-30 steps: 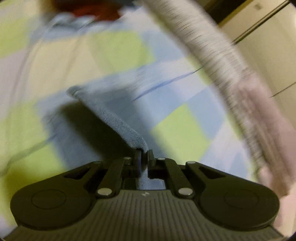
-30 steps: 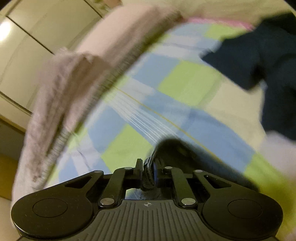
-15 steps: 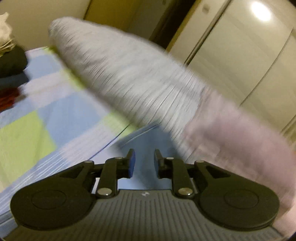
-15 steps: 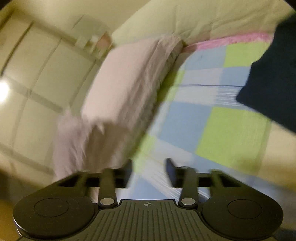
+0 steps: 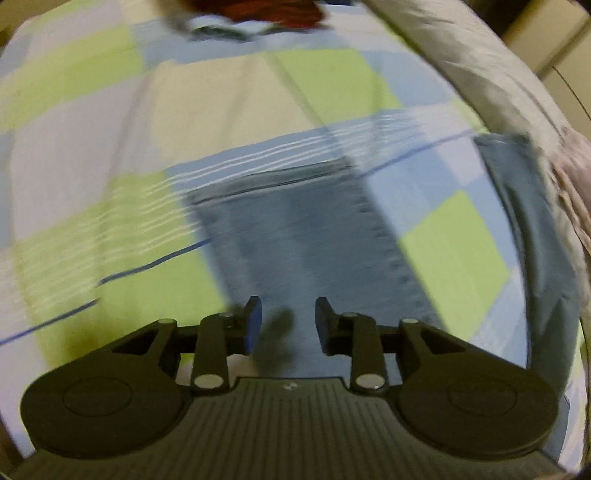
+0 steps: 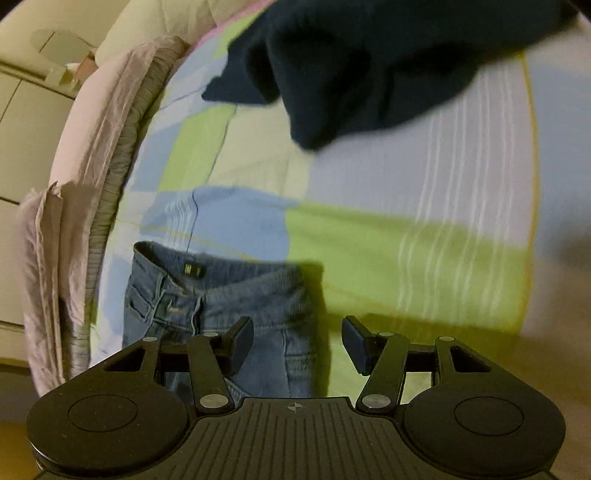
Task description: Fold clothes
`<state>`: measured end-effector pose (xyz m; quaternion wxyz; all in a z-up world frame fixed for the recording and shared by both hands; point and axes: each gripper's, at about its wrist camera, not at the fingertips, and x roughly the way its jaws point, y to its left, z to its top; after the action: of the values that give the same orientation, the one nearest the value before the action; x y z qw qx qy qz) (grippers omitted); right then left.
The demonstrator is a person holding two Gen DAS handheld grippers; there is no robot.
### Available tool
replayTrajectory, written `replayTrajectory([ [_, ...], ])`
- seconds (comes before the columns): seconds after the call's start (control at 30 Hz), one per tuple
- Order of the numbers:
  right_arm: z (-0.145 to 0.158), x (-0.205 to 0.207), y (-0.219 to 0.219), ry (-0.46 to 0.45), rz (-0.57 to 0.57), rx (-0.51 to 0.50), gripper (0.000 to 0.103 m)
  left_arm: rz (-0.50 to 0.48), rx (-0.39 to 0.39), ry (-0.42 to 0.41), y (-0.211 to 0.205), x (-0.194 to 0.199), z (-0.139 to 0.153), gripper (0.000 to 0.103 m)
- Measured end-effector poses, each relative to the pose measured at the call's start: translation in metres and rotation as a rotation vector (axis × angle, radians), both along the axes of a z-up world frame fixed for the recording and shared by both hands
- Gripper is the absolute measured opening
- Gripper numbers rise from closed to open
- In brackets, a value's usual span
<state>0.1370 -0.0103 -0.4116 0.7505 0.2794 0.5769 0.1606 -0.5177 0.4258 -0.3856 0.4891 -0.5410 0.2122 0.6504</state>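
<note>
- The blue denim jeans lie flat on the bed's checked sheet of green, blue and white squares, waistband and button fly facing the right wrist camera.
- In the left wrist view a folded panel of the same jeans spreads straight ahead, with another strip of denim at the right edge beside the bed's grey-and-pink padded border.
- The left gripper hovers over the denim, its fingers parting, nothing pinched between them.
- The right gripper hangs above the hip of the jeans, fingers spread wide and released, gripping nothing.
- A dark navy garment sits crumpled further up the bed, well apart from the jeans.
- A dark red cloth peeks in at the far edge, blurred.
</note>
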Motion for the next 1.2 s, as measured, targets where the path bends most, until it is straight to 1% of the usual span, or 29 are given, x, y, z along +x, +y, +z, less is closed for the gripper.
replayTrajectory([
  [0.03, -0.004, 0.001, 0.004, 0.002, 0.003, 0.005, 0.057, 0.016, 0.002, -0.015, -0.004, -0.008, -0.002, 0.029],
  [0.07, -0.008, 0.002, 0.007, 0.0, 0.009, 0.008, 0.057, 0.031, 0.006, -0.026, -0.007, -0.014, -0.003, 0.033],
  [0.1, -0.009, 0.002, 0.009, -0.012, 0.024, 0.003, 0.057, 0.039, 0.015, -0.024, -0.008, -0.019, -0.006, 0.034],
  [0.2, -0.007, 0.002, 0.014, -0.033, 0.05, -0.01, 0.057, 0.058, 0.038, -0.002, -0.007, -0.03, -0.012, 0.035],
  [0.3, -0.009, 0.002, 0.015, -0.036, 0.059, -0.005, 0.057, 0.079, 0.07, -0.03, -0.005, -0.041, -0.022, 0.036],
  [0.33, -0.009, 0.002, 0.015, -0.038, 0.061, -0.004, 0.057, 0.093, 0.076, -0.038, -0.002, -0.043, -0.027, 0.036],
  [0.4, -0.011, 0.001, 0.016, -0.042, 0.054, 0.005, 0.057, 0.102, 0.112, -0.048, 0.006, -0.044, -0.032, 0.043],
  [0.47, -0.013, 0.001, 0.018, -0.05, 0.037, 0.017, 0.057, 0.083, 0.142, -0.026, 0.016, -0.04, -0.036, 0.043],
  [0.5, -0.014, 0.001, 0.019, -0.054, 0.029, 0.023, 0.057, 0.063, 0.145, -0.017, 0.022, -0.037, -0.036, 0.036],
  [0.53, -0.015, 0.002, 0.022, -0.058, 0.023, 0.024, 0.056, 0.031, 0.151, -0.021, 0.027, -0.036, -0.035, 0.022],
  [0.57, -0.013, 0.002, 0.026, -0.06, 0.029, 0.007, 0.054, 0.0, 0.156, -0.023, 0.031, -0.034, -0.033, 0.002],
  [0.6, -0.012, 0.003, 0.031, -0.063, 0.037, -0.017, 0.039, -0.026, 0.162, -0.017, 0.033, -0.034, -0.029, 0.002],
  [0.63, -0.008, 0.003, 0.035, -0.067, 0.052, -0.065, 0.014, -0.052, 0.174, -0.012, 0.034, -0.033, -0.023, 0.002],
  [0.67, -0.004, 0.003, 0.035, -0.072, 0.06, -0.093, 0.009, -0.076, 0.203, -0.004, 0.032, -0.033, -0.013, 0.002],
  [0.77, 0.027, -0.005, 0.022, -0.133, 0.057, -0.055, 0.003, -0.164, 0.317, 0.083, 0.014, -0.038, 0.034, 0.004],
  [0.8, 0.044, -0.012, 0.013, -0.168, 0.063, -0.036, 0.003, -0.176, 0.333, 0.106, 0.006, -0.046, 0.045, 0.004],
  [0.87, 0.066, -0.026, -0.006, -0.189, 0.065, -0.021, 0.003, -0.166, 0.339, 0.179, -0.014, -0.066, 0.059, 0.004],
  [0.9, 0.074, -0.033, -0.016, -0.192, 0.066, -0.02, 0.003, -0.155, 0.333, 0.213, -0.023, -0.076, 0.063, 0.004],
  [0.93, 0.073, -0.044, -0.025, -0.17, 0.063, -0.04, 0.003, -0.133, 0.302, 0.239, -0.032, -0.087, 0.058, 0.004],
  [1.0, 0.067, -0.063, -0.043, -0.127, 0.063, -0.088, 0.004, -0.124, 0.211, 0.277, -0.042, -0.104, 0.037, 0.006],
  [1.03, 0.055, -0.07, -0.044, -0.1, 0.091, -0.144, 0.005, -0.146, 0.148, 0.318, -0.043, -0.105, 0.022, 0.007],
  [1.07, 0.039, -0.075, -0.042, -0.054, 0.132, -0.215, 0.011, -0.163, 0.09, 0.356, -0.045, -0.105, 0.01, 0.01],
  [1.1, 0.025, -0.079, -0.04, -0.009, 0.165, -0.285, 0.012, -0.168, 0.056, 0.384, -0.046, -0.101, 0.002, 0.01],
  [1.13, 0.02, -0.083, -0.04, 0.023, 0.168, -0.334, 0.017, -0.164, 0.053, 0.402, -0.049, -0.096, 0.0, 0.011],
  [1.2, 0.028, -0.092, -0.042, 0.003, 0.167, -0.339, 0.019, -0.167, 0.087, 0.418, -0.053, -0.086, 0.01, 0.012],
])
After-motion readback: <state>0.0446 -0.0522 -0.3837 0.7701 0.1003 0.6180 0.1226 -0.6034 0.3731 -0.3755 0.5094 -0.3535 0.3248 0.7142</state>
